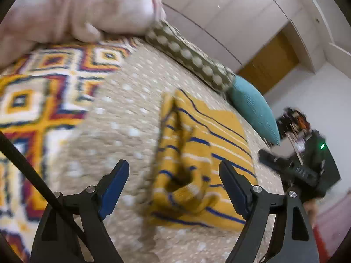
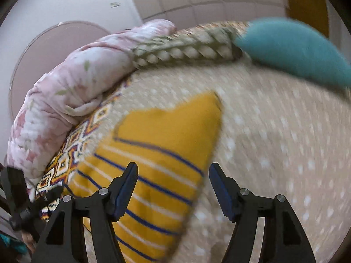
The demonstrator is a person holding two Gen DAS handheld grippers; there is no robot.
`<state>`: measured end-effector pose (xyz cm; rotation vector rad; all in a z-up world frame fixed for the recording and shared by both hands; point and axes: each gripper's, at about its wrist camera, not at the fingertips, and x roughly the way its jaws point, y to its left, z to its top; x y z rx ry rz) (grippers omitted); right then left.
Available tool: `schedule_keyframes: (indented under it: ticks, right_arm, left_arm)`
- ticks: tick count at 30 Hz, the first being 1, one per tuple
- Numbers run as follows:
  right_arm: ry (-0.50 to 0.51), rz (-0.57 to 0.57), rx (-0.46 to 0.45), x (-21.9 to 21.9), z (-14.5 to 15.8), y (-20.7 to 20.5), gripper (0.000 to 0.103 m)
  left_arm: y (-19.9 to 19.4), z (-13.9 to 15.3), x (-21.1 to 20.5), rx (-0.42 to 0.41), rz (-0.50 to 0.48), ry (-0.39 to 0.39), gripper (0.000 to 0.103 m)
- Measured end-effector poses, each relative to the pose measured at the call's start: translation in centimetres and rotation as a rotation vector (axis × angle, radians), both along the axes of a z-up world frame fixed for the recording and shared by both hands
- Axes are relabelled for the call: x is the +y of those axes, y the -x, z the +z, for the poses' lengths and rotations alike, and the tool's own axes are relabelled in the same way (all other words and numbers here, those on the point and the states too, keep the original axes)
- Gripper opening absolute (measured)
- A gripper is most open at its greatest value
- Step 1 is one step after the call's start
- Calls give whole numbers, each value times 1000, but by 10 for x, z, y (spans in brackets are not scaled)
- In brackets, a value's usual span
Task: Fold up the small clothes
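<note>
Striped yellow garment [image 1: 204, 157] lies partly folded on the dotted bedspread [image 1: 122, 118]; we hold left gripper [image 1: 174, 173] and right gripper [image 2: 173, 175] wide, both empty.

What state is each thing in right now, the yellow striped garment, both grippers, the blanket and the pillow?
yellow striped garment: partly folded, lying on the bed, held by neither gripper.
left gripper: open, empty, above the garment.
right gripper: open, empty, over the garment's edge.
pink floral blanket: bunched up at the bed's edge.
teal pillow: lying by the bed's edge.
</note>
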<state>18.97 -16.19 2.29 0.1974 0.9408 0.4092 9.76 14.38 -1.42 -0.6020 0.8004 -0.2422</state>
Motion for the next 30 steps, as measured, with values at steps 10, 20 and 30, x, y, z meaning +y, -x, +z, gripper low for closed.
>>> schedule_keyframes:
  ticks: [10, 20, 30]
  right_arm:
    - [-381, 4, 121, 8, -69, 3, 74]
    - [-476, -2, 81, -27, -43, 15, 36]
    - [-320, -113, 84, -126, -48, 46, 52]
  left_arm:
    - [-22, -34, -25, 104, -49, -31, 82]
    - [-16, -22, -93, 115, -100, -49, 27]
    - [-3, -39, -170, 137, -152, -16, 27]
